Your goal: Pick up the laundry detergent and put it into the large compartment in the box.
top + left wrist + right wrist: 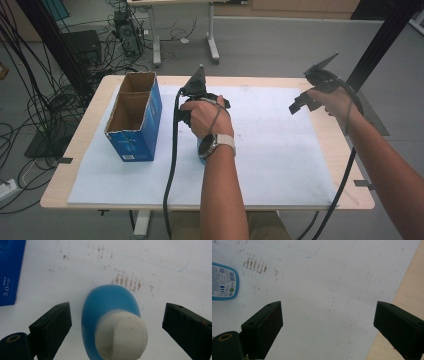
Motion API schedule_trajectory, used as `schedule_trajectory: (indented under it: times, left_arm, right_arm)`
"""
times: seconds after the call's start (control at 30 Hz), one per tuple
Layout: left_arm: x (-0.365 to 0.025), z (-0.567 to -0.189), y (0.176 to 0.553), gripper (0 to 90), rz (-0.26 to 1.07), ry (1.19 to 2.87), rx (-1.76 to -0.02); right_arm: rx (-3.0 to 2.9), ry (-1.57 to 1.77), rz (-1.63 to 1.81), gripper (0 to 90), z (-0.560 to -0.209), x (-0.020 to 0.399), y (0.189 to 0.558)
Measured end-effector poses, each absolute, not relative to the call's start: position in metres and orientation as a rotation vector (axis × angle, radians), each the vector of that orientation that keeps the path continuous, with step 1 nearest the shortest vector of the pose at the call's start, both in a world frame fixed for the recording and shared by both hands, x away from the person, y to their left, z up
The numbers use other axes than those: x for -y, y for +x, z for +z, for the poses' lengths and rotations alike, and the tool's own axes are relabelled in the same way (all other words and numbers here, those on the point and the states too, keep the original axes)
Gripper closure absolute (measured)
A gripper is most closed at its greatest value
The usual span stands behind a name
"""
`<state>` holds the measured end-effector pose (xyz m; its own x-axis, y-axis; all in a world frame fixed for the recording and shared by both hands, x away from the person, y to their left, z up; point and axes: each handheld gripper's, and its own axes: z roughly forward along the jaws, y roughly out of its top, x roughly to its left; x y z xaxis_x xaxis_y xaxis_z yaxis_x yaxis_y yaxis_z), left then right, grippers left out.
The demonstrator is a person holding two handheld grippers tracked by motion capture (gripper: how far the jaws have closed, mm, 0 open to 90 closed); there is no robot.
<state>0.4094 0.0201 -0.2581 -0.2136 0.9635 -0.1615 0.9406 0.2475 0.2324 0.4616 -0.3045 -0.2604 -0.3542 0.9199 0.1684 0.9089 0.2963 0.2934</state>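
A blue bottle [105, 302] with a white cap [121, 336] rests on the white mat [280, 150], its cap end toward the left gripper's camera. My left gripper [115, 322] hangs over it, jaws wide apart with one on each side, and neither fingertip [53, 322] touches it. In the high view a hand covers most of the bottle [201, 150] and this gripper [200, 92]. My right gripper [301, 104] is held up over the mat's right side, open and with nothing in it [328, 322]. The bottle's labelled side [223, 281] shows at the left edge of its view.
An open-topped blue cardboard box [135, 117] with two compartments stands on the mat's left part, and its blue side [8, 272] is close to the left gripper. Bare wooden table edge [407, 290] lies right of the mat. Cables trail off the front edge.
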Motion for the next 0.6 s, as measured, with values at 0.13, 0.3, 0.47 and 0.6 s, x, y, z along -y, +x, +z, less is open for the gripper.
schedule_trajectory:
  times: [0.13,0.3,0.47,0.6]
  left_arm:
    - [-0.0201,-0.2583,0.4093,8.9,0.122,1.77,-2.253]
    - [-0.019,-0.2588,0.4089,8.0,0.128,1.765,-2.266]
    - [-0.0186,-0.2593,0.4088,7.9,0.114,1.764,-2.264]
    - [-0.0197,-0.2607,0.4084,8.0,0.108,1.759,-2.264]
  right_arm:
    - [-2.505,1.765,0.531,8.6,-0.2606,0.3037,0.4616]
    - [-2.507,1.765,0.532,8.6,-0.2604,0.3038,0.4614]
    - [-2.504,1.762,0.533,8.6,-0.2601,0.3043,0.4611]
    - [-2.503,1.762,0.53,8.6,-0.2603,0.3044,0.461]
